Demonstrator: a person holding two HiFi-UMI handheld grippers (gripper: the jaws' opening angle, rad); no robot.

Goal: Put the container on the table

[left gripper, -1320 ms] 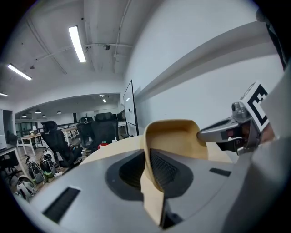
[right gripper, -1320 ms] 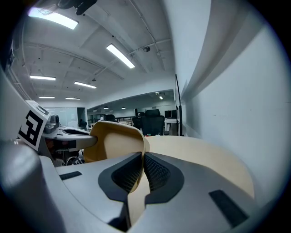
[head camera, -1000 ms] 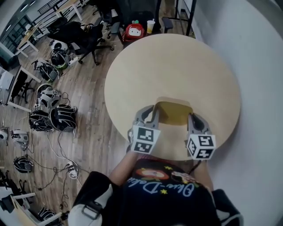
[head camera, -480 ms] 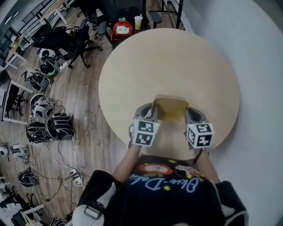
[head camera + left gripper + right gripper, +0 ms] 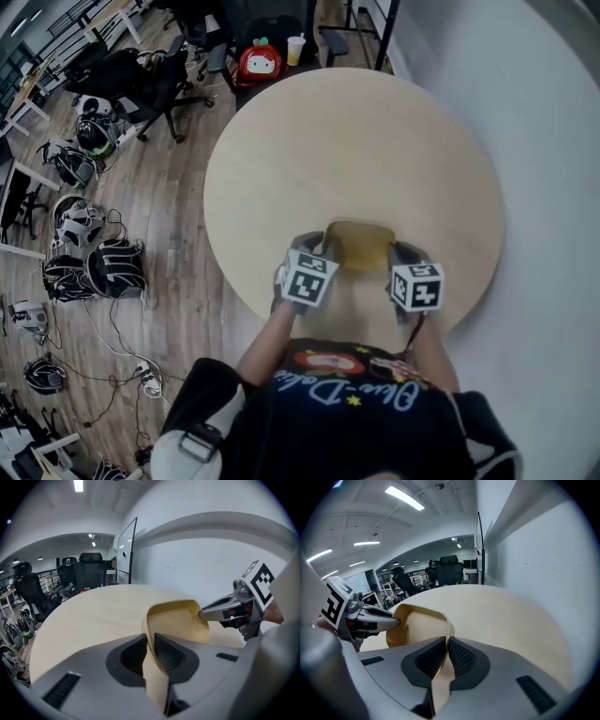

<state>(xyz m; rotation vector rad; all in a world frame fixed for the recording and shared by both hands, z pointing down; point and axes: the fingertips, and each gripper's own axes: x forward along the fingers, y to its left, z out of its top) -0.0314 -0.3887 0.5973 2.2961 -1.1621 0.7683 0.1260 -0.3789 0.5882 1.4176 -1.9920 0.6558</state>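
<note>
Two grippers share the load, and over the last second both have sunk toward the table. In the head view their marker cubes and the tan container look smaller than before. They now sit low against the round wooden top, close to its near edge.

The grip itself has not changed. The left gripper has its ribbed pads pinching the thin wall at the container's left rim. The right gripper clamps the opposite rim in the same way. Each gripper view shows the other gripper's tip on the far side of the container, so it hangs between them with its open side up.

The tabletop lies close beneath it in both gripper views. No view shows whether the base already touches the wood or hovers just above it.

By this reading the lowering is nearly done and the task is in its last stretch. What seems left is to settle the base flat and then spread both pairs of jaws. Letting go on one side early would likely tip the light container, so the two releases should come together.
</note>
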